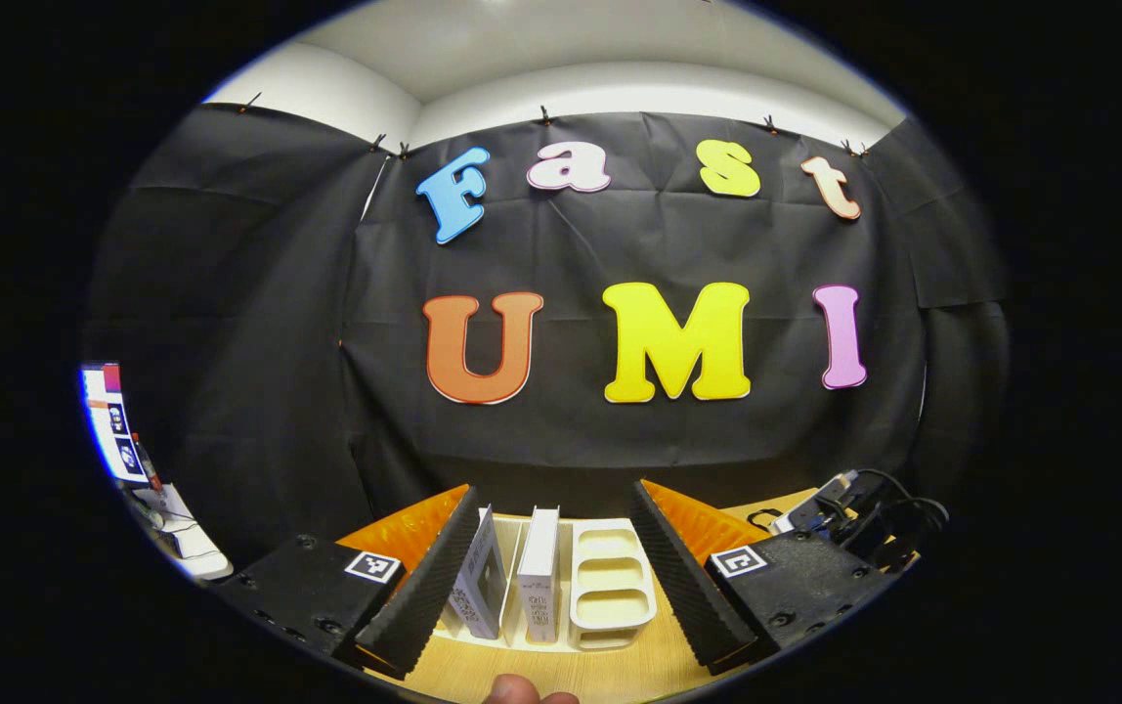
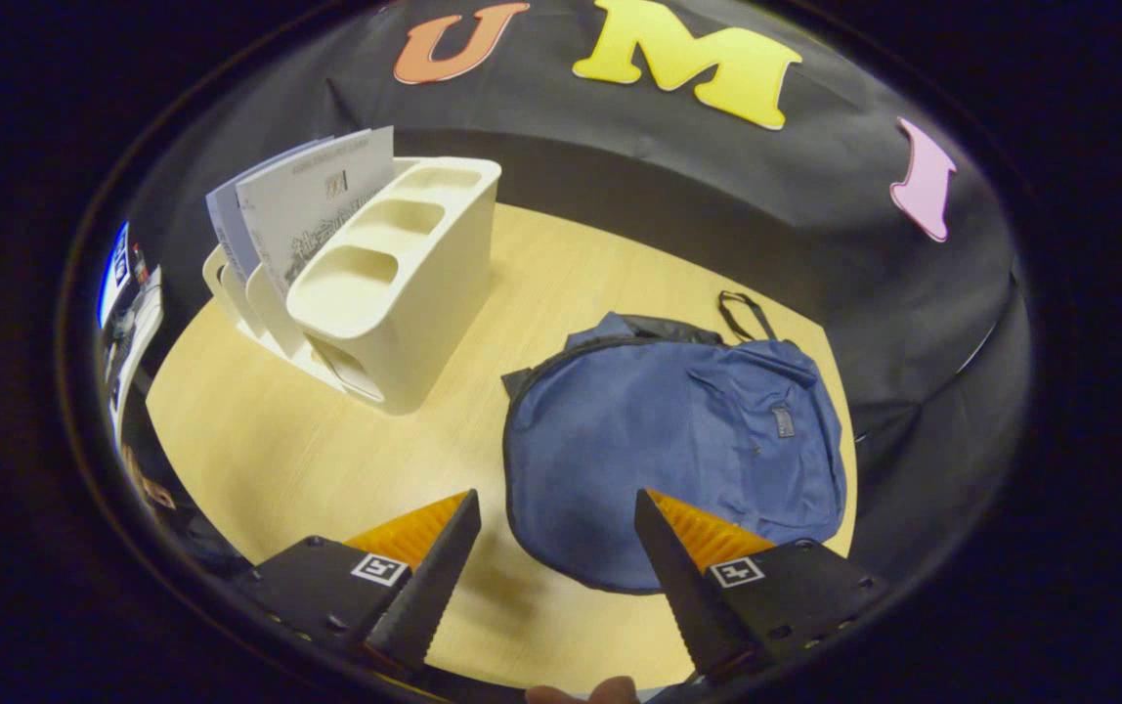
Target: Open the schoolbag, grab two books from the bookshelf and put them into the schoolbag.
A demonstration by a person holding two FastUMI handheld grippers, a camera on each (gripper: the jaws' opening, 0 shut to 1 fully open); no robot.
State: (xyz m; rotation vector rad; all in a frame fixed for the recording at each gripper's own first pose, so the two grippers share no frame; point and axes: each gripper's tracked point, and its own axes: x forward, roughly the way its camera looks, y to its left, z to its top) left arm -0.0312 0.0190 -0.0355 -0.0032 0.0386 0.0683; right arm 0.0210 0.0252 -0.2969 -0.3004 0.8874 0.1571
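A pale wooden table was seen in the right gripper view, backed by the black cloth wall of the booth. On the table a blue schoolbag was laid flat, its zip seemingly closed and its black carry loop turned toward the wall. To the left of the schoolbag, apart from it, a cream bookshelf was stood, with two books held upright in its far slots. The right gripper was held above the near edge of the schoolbag with its jaws spread wide and nothing between them; the rounded bottom of the schoolbag was framed in the gap. In the left gripper view the left gripper was likewise spread and empty, and the bookshelf was seen between its fingers, farther off, with the books standing on edge. Cables and a small device were seen at the right of that view.
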